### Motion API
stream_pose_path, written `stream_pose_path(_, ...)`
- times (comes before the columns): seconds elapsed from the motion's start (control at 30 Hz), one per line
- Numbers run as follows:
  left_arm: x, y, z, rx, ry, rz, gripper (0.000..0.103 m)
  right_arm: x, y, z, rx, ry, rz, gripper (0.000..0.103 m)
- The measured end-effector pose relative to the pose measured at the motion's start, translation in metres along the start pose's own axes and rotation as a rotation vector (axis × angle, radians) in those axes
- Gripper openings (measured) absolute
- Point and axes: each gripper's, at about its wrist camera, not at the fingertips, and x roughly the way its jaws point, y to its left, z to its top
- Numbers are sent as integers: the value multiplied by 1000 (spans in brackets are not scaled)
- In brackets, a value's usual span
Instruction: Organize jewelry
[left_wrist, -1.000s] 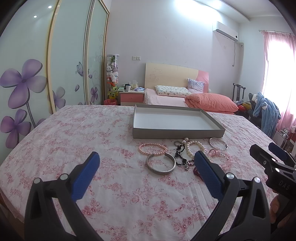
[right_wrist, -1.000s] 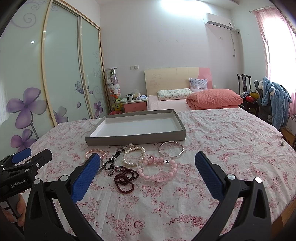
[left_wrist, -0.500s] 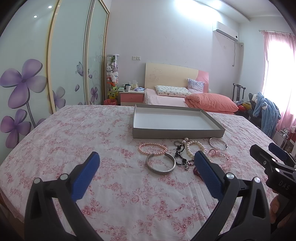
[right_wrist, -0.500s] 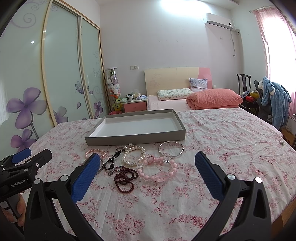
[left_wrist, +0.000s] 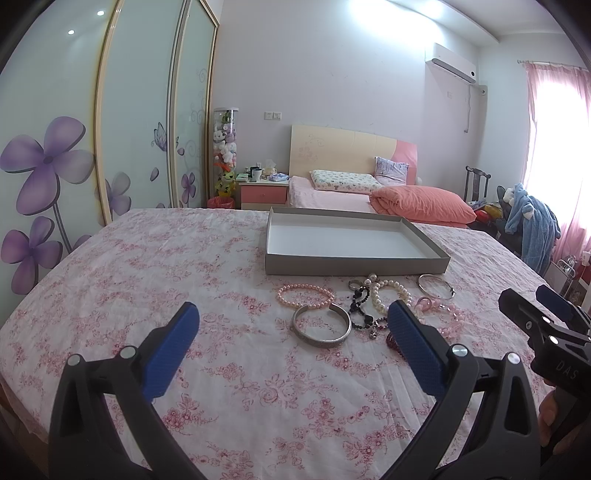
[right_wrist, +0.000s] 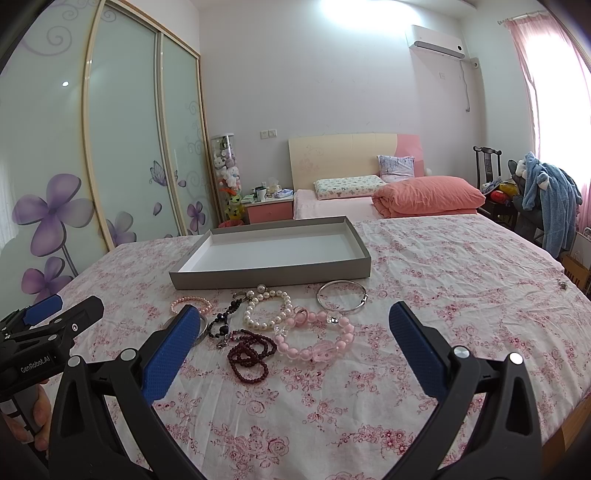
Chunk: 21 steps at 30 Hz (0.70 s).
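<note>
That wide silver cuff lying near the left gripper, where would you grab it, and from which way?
Probably from above, with one finger inside the ring and one outside, pinching the near band of the silver cuff. It lies flat on the cloth, so no edge shows to a sideways grip. Its gap faces the tray, and the pink pearl bracelet touches that far side, so the near wall is clearest. The left gripper is open.

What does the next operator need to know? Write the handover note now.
Left gripper: open, empty, above the floral tablecloth.
Right gripper: open, empty, over the jewelry.
Shallow grey cardboard tray: nothing in it.
In front of the tray, on the cloth: small pink pearl bracelet, wide silver cuff, black bead strand, white pearl bracelet, thin silver bangle, chunky pink bead bracelet, dark red bead bracelet.
Done: nothing.
Left: every piece into the tray.
</note>
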Motion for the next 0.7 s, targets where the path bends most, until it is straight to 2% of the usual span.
stream_pose_path(0.7, 0, 0, 0, -1, 0, 0, 99, -1, -1, 0, 0, 0, 0, 101)
